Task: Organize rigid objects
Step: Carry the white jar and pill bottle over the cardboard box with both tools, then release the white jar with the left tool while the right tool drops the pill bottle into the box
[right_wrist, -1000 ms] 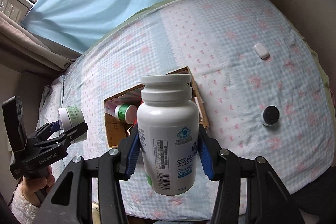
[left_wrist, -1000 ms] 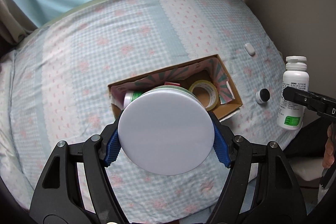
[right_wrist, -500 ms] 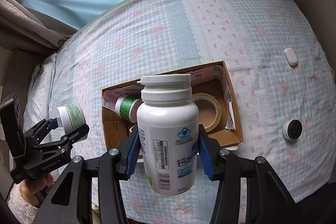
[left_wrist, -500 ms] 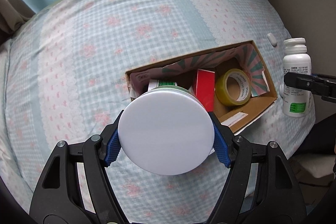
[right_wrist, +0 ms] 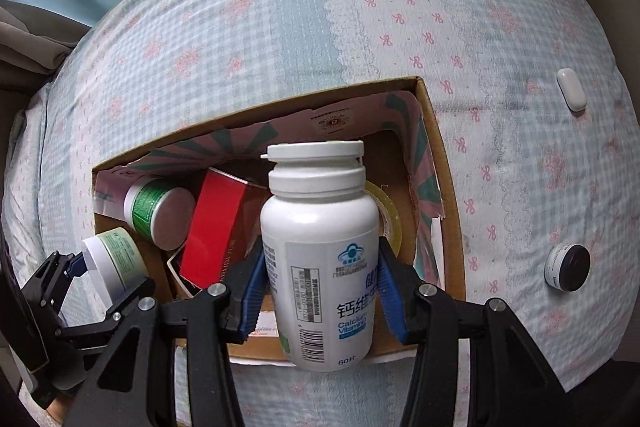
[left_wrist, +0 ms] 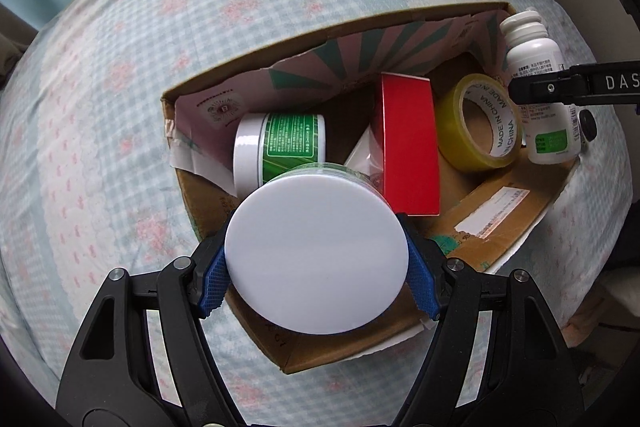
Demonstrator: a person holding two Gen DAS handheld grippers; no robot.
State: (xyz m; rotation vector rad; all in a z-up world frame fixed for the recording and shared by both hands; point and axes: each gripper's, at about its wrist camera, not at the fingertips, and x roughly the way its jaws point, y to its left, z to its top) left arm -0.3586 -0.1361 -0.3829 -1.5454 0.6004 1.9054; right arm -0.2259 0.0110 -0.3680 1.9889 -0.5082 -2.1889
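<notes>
Since a second ago you are bringing both grippers down toward the open brown cardboard box (left_wrist: 504, 223), which is now filling much more of both wrist views. Your left gripper (left_wrist: 318, 269) is clamping the round white-lidded jar with a green label (left_wrist: 316, 259) by its sides, hanging over the box's near left corner. Your right gripper (right_wrist: 322, 289) is squeezing the white plastic calcium-tablet bottle (right_wrist: 320, 259) upright over the box's right half.

Below them, the box is already holding a second green-labelled white jar (left_wrist: 276, 147) lying on its side, a red carton (left_wrist: 408, 143) standing on edge, and a roll of yellowish packing tape (left_wrist: 476, 123).

Farther out on the blue-checked bedspread (right_wrist: 240, 27), a small black-capped pot (right_wrist: 568, 267) and a small white oblong case (right_wrist: 572, 89) are still lying loose, well apart from the box. So you are roughly halfway: three stowed, two arriving, two waiting.
</notes>
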